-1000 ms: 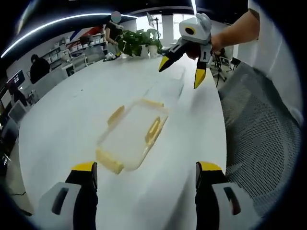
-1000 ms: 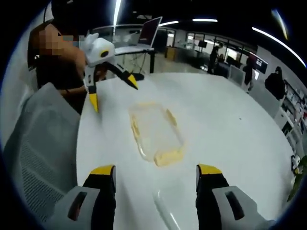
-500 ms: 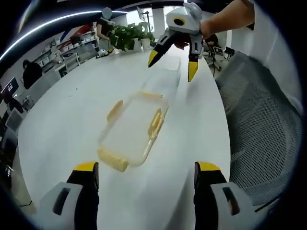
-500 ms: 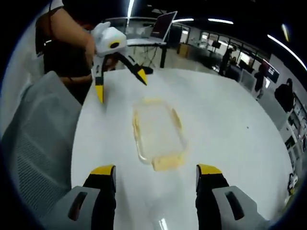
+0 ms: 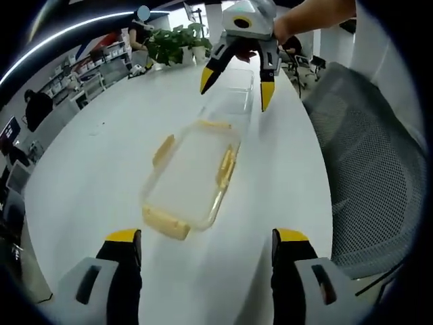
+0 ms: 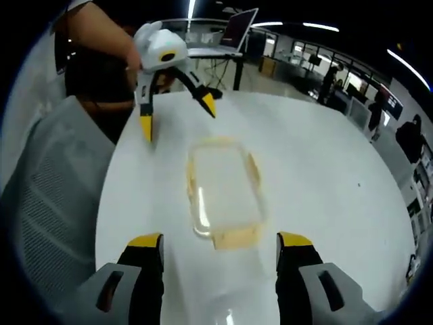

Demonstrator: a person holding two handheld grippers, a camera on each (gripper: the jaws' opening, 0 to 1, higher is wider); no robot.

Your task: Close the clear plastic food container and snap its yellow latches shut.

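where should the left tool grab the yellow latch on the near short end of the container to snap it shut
Probably take the near-end latch across its long edge, coming from the left tool's own side. It sticks out flat from the clear container toward that tool, whose jaws stand open, wider than the latch. Then fold it against the wall.

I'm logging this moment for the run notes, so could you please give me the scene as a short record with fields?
surface: white table
container: clear plastic food container lying flat on the table, yellow latches along its rim
lid: clear lid lying on the table beyond the container
left gripper: open, above the table near the container's far end, holding nothing
right gripper: open, above the lid, holding nothing
beside table: grey mesh chair
background: potted plant
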